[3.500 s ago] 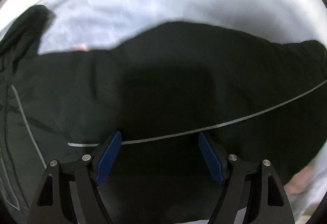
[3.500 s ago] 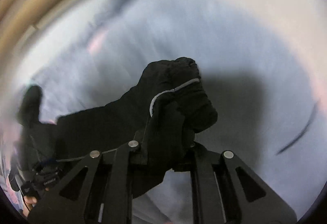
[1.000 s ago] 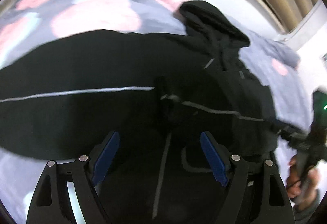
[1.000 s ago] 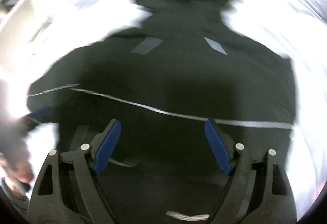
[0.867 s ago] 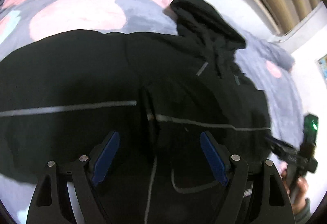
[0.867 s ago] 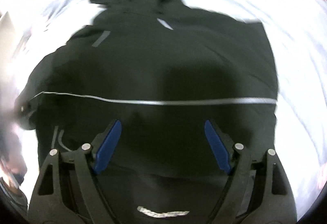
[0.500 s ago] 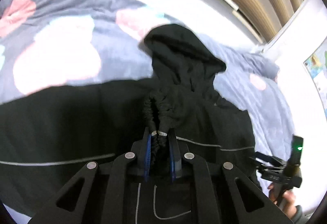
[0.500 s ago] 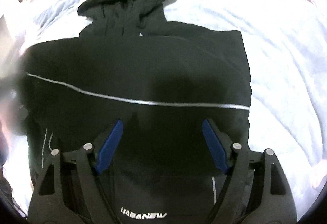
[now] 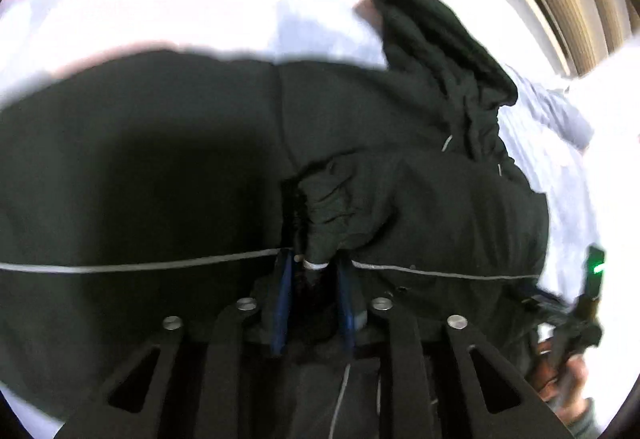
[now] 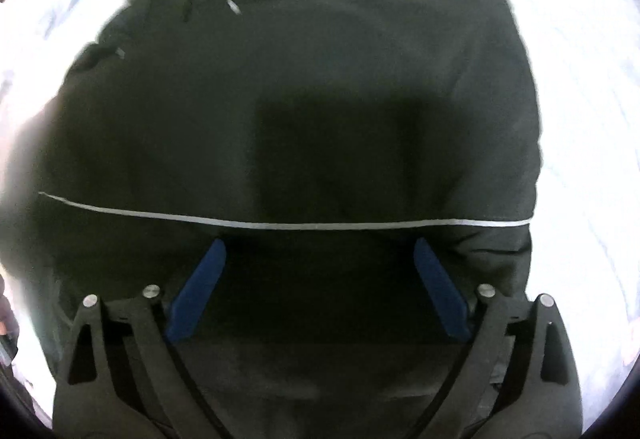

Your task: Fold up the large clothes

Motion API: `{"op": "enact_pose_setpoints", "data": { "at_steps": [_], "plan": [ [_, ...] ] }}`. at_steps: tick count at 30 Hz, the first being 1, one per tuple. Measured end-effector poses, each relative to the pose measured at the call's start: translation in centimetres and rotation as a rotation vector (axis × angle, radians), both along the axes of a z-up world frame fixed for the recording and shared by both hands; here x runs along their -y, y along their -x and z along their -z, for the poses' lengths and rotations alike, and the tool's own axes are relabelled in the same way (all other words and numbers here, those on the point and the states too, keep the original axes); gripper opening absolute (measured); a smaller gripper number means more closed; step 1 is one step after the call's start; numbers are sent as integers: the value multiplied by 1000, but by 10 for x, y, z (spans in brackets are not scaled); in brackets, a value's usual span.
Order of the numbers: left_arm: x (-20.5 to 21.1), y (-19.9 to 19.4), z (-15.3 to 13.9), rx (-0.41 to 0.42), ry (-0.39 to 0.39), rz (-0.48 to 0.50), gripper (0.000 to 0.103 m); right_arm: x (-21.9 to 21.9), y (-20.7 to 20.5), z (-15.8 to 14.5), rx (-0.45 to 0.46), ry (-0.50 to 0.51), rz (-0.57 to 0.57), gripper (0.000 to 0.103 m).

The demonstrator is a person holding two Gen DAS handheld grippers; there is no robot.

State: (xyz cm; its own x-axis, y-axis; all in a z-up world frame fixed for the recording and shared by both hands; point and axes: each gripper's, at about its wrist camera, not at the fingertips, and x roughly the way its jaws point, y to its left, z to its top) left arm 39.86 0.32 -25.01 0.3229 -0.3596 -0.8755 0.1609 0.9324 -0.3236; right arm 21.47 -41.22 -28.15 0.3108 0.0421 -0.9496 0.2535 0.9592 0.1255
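Lifted since half a second ago, sleeve cuff (image 9: 320, 215) clenched in my left gripper (image 9: 314, 271) over black hoodie (image 10: 300, 99), right gripper (image 10: 320, 259) lower, released.

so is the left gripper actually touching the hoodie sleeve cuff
Touching. The left wrist view shows the left gripper with its blue pads closed on the bunched sleeve cuff of the black hoodie, with no gap visible.
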Motion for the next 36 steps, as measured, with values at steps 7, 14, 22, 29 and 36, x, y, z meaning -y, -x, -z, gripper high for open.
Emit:
{"op": "enact_pose_setpoints", "data": {
  "at_steps": [7,14,22,29,36],
  "plan": [
    [35,30,-79,266,-69,71,58,31,-17,-44,157,75,45,91],
    [114,-2,11,75,-120,180,58,27,-66,5,32,165,44,85],
    [130,-10,32,53,-227,177,59,29,-71,14,9,147,40,89],
    [108,42,-17,108,-99,171,59,-17,7,-29,85,105,-9,83],
    [99,42,41,-20,-122,113,58,-43,36,32,-37,185,-33,84]
  ]
}}
